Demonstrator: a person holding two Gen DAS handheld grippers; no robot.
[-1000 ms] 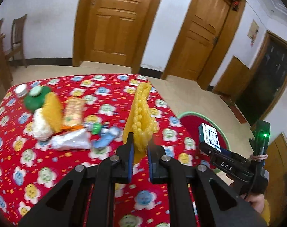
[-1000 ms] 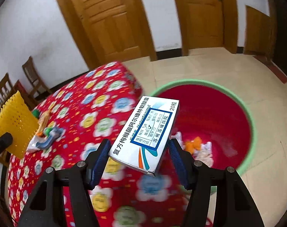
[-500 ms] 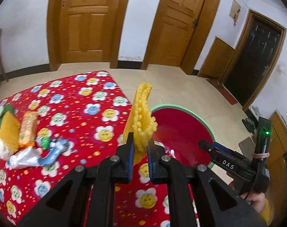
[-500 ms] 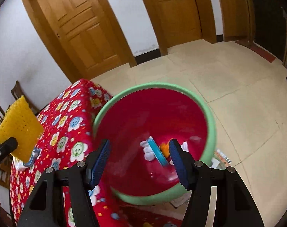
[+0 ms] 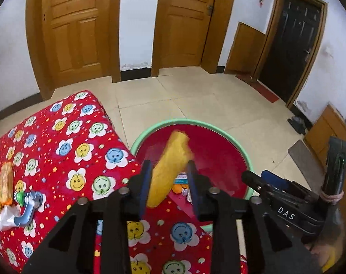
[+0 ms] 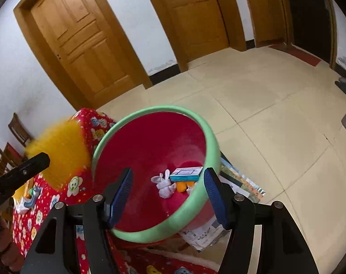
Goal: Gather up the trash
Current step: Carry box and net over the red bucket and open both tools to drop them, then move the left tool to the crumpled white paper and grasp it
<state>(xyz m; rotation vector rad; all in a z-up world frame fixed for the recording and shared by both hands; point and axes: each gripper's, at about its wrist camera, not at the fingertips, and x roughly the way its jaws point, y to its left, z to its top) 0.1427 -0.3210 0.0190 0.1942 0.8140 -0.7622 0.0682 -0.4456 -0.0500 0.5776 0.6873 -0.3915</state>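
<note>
The left tool [image 5: 169, 171] is opening, the soft, light yellow mesh pad [image 5: 168, 166] slipping loose between its fingers above the red bin [image 5: 220, 134]; best pinched at an edge; the right tool [image 6: 167, 196] gapes wide, holding nothing.

We see two panelled wooden doors [image 5: 74, 29] in a white wall, a dark door [image 5: 289, 43] to the right, pale floor tiles [image 5: 195, 100], wooden chairs [image 6: 3, 150] at the left edge, and a grey mat [image 5: 303, 153].
</note>
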